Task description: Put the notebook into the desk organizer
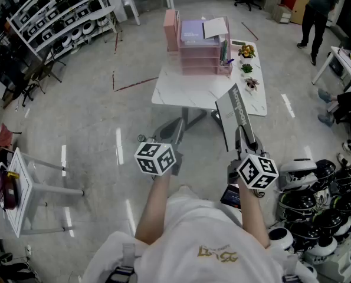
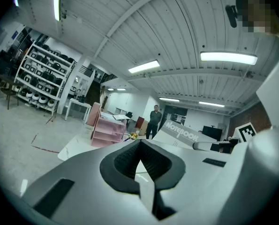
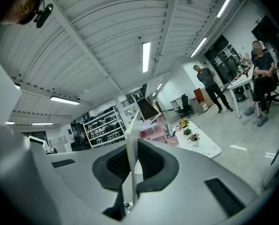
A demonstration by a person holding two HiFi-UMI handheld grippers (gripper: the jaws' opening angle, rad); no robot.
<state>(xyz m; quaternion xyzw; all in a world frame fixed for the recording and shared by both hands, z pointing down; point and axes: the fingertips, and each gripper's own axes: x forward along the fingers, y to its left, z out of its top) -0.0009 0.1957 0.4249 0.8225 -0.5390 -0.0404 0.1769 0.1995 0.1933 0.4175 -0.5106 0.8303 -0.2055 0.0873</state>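
Head view puts the thin grey notebook with white lettering on its cover (image 1: pixel 233 114) standing out of the right gripper (image 1: pixel 246 141). It is held by its near end, and its long axis runs on from the jaws, forward and away from the person, with the cover turned sideways. In the right gripper view those jaws are clamped on the notebook (image 3: pixel 131 142). Its pale edge rises between the two black pads, and most of the book reaches out past the tips.

Ahead of those jaws and well apart from them, beyond the book's far end and a little off its line, sits the pink plastic desk organizer with stacked drawers (image 1: pixel 196 55). It stands on the white marble-look table (image 1: pixel 181 93). Loose papers (image 1: pixel 213 28) lie on top of it, and small potted plants (image 1: pixel 246 68) stand just beside it.

The left gripper (image 2: pixel 140 168) hangs level beside the right one. Its jaws are together on nothing, and it is no nearer the organizer.

The right hand looks to be the carrying one. The coming move is likely a forward reach that keeps the book edge-on to an upright slot. Which compartment is free cannot be told from here.
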